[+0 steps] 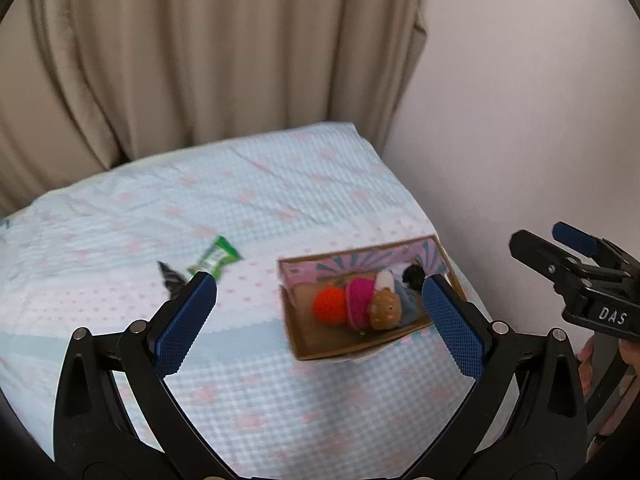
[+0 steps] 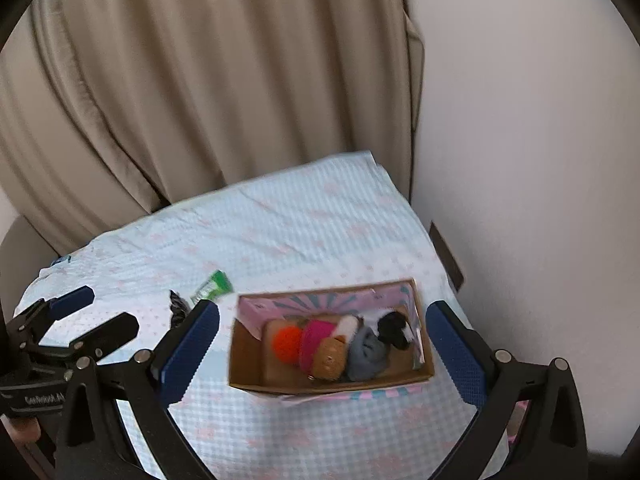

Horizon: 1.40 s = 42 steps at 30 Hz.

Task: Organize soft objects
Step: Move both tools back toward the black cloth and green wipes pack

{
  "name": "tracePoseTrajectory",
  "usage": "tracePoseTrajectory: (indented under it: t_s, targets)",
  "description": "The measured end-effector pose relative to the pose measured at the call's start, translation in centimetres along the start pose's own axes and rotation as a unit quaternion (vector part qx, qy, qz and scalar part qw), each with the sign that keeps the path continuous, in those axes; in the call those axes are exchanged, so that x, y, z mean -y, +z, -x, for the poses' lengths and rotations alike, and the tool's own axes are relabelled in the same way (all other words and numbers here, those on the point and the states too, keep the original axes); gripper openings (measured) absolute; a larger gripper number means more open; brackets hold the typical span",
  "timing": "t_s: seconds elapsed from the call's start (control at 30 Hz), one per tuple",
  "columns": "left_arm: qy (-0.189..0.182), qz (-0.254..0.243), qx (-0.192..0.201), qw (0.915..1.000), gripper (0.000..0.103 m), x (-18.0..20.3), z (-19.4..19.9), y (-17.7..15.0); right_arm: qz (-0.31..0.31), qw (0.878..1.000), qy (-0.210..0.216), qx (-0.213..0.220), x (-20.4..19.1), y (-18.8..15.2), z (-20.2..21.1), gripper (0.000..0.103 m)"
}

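Soft, even daylight, kinda blurry shots

We get motion blur on the box (image 1: 362,306) and bedspread (image 2: 280,232), no harsh shadows, and heavy fisheye bending with dark vignette corners in both wrist views.

Black claw (image 1: 316,300) frames, blue textured pads (image 1: 186,322), silver screws.

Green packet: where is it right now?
The green packet lies on the checked bedsheet, outside and left of the cardboard box, beside a small dark item.

I see beige curtains (image 1: 192,52) at twelve o'clock, a pale wall (image 1: 520,112) at two, checked bedsheet (image 1: 248,200) below.
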<state>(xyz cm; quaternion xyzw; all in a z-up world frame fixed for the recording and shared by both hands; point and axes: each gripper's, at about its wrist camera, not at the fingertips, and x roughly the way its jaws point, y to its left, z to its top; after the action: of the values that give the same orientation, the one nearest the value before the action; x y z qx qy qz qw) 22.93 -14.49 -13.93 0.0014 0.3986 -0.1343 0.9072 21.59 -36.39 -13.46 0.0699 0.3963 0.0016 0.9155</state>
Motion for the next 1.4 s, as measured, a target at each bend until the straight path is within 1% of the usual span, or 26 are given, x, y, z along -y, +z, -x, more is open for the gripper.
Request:
tracePoseTrajectory:
  t_s: [0.2,0.27,0.37,0.5,0.67,0.7,0.8,0.97,1.07,1.27,1.4]
  targets:
    - [0.020,0.016,0.036,0.9990,0.102,-4.3,6.0,-1.6,0.015,0.999,0.000,0.048,-4.6,-1.1,4.4,0.103]
    - [0.024,0.023,0.041,0.9986,0.102,-5.9,7.4,-2.4,0.025,0.998,-0.003,0.055,-6.2,-1.7,5.5,0.103]
    - [0.030,0.029,0.044,0.9981,0.102,-8.7,9.3,-3.9,0.035,0.998,0.005,0.056,-8.4,-2.6,6.5,0.103]
    - [0.028,0.040,0.038,0.9981,0.102,-12.5,10.2,-5.3,0.037,0.998,0.010,0.052,-11.4,-3.5,6.5,0.103]
    - [0.029,0.049,0.025,0.9981,0.102,-16.4,9.1,-6.3,0.025,0.998,0.023,0.050,-15.1,-3.6,4.7,0.103]
    - [0.030,0.053,0.022,0.9979,0.102,-17.4,8.6,-6.4,0.024,0.998,0.025,0.048,-15.8,-3.7,4.4,0.103]
    - [0.031,0.061,0.012,0.9976,0.102,-19.5,6.8,-6.5,0.016,0.999,0.027,0.033,-17.8,-3.4,1.9,0.103]
    - [0.036,0.085,-0.012,0.9957,0.102,-23.3,2.5,-6.5,-0.004,0.999,0.034,-0.004,-20.6,-2.5,-3.8,0.103]
    - [0.037,0.102,-0.023,0.9938,0.102,-24.9,-0.4,-6.4,-0.005,0.999,0.039,-0.026,-21.8,-1.7,-8.0,0.103]
    - [0.040,0.125,-0.060,0.9895,0.102,-27.5,-7.8,-6.1,-0.004,0.996,0.047,-0.070,-23.9,-0.6,-17.2,0.103]
    - [0.027,0.145,-0.082,0.9857,0.100,-28.7,-13.9,-6.5,-0.011,0.993,0.050,-0.103,-24.7,-0.9,-23.9,0.103]
